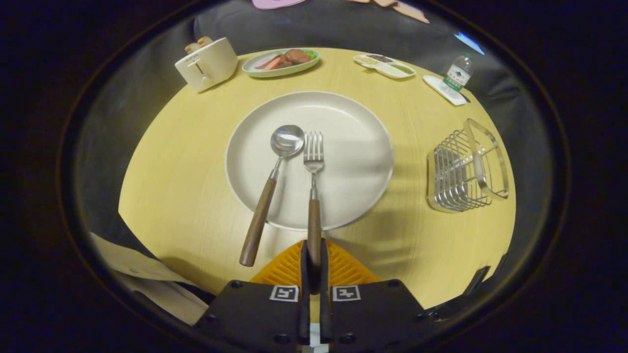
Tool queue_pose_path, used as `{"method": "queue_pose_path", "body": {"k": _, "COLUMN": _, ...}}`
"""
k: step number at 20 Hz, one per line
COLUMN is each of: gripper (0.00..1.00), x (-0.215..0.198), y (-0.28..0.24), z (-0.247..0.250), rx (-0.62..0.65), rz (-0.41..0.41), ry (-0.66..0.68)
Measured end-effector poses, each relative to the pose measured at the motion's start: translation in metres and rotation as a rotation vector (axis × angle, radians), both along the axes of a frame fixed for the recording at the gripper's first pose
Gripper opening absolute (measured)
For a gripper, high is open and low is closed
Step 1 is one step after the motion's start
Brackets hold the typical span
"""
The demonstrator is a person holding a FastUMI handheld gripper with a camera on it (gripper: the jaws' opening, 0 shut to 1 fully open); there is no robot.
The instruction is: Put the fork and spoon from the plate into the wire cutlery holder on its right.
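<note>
One spoon (274, 176) and one fork (313, 186) lie side by side on one large white plate (363, 147), wooden handles reaching past its near rim. The hand-held gripper (314, 262) is clamped on the end of the fork's handle — both fingers press it. The spoon sits just beside, untouched. One wire cutlery holder (463, 169) (empty) stands on the round yellow surface (186, 162), right of the plate, well apart from the fingers.

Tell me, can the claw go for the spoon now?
Probably not yet. The claw is shut on the fork handle, so it is busy. The spoon lies free just left of the fork on the plate, with nothing over it.
</note>
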State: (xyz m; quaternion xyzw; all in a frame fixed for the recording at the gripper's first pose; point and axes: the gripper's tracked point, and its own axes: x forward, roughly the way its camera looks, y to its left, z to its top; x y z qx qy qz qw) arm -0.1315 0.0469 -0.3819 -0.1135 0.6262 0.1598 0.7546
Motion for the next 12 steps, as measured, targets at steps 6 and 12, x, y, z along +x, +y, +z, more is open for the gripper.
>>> {"method": "queue_pose_path", "body": {"k": 6, "gripper": 0.09, "x": 0.02, "y": -0.015, "z": 0.024, "rx": -0.006, "rz": -0.021, "ry": -0.086}}
{"method": "queue_pose_path", "body": {"k": 12, "gripper": 0.08, "x": 0.028, "y": -0.038, "z": 0.043, "rx": -0.008, "rz": -0.074, "ry": -0.129}}
